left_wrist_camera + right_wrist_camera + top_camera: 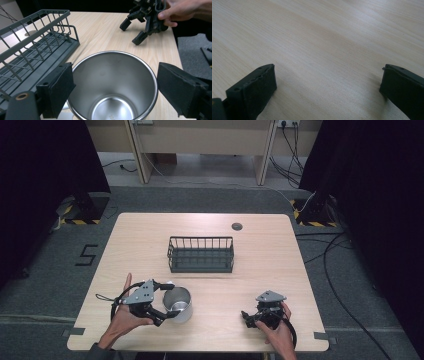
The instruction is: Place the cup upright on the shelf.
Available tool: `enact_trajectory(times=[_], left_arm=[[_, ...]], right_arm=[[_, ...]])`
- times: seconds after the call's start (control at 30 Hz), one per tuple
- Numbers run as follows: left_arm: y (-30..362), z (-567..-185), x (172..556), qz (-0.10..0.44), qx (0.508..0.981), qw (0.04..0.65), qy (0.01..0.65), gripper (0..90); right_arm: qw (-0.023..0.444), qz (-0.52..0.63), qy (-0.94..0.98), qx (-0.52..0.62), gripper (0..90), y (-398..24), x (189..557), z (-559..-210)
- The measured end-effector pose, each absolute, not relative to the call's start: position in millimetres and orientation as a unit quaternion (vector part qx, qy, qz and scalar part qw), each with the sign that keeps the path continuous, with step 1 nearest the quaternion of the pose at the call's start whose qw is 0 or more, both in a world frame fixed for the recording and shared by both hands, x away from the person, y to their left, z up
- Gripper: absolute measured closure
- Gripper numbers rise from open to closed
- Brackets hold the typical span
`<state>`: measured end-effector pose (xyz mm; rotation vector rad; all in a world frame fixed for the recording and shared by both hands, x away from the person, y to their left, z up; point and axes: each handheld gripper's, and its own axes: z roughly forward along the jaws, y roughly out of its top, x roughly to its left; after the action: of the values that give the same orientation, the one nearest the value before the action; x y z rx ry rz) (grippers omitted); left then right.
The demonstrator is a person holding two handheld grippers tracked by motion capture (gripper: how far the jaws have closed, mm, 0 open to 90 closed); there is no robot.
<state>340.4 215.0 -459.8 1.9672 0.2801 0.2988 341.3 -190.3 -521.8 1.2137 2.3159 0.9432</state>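
Observation:
A shiny steel cup [181, 306] stands upright and empty on the wooden table [260, 255], front left of centre. My left gripper [169, 300] reaches in from the left and has a jaw on each side of it. In the left gripper view both pads [60, 87] press against the rim of the cup [112, 75]. My right gripper [246, 319] rests low at the front right, jaws spread wide over bare wood [324, 50] with nothing between them. The left gripper view shows that right gripper [131, 32] farther off, held by a hand.
A dark wire basket [200, 242] stands empty mid-table, just behind the cup; its corner [72, 40] is close to the cup's left side. A small round grommet [236, 226] sits near the far edge. Bare tabletop lies between the two grippers.

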Motion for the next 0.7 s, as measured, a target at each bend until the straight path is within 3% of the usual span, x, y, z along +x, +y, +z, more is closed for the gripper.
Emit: enact_trajectory(times=[0.53,0.7], left_arm=[[217.6,-463.6,332.3,0.155,0.823,0.533,0.123,14.8],[219.1,-465.7,333.2,0.165,0.813,0.540,0.141,8.5]], right_arm=[[0.179,0.335,0.822,0.425,0.5,-188.5,341.3,-521.9],[0.178,0.336,0.824,0.421,0.5,-188.2,341.3,-522.0]])
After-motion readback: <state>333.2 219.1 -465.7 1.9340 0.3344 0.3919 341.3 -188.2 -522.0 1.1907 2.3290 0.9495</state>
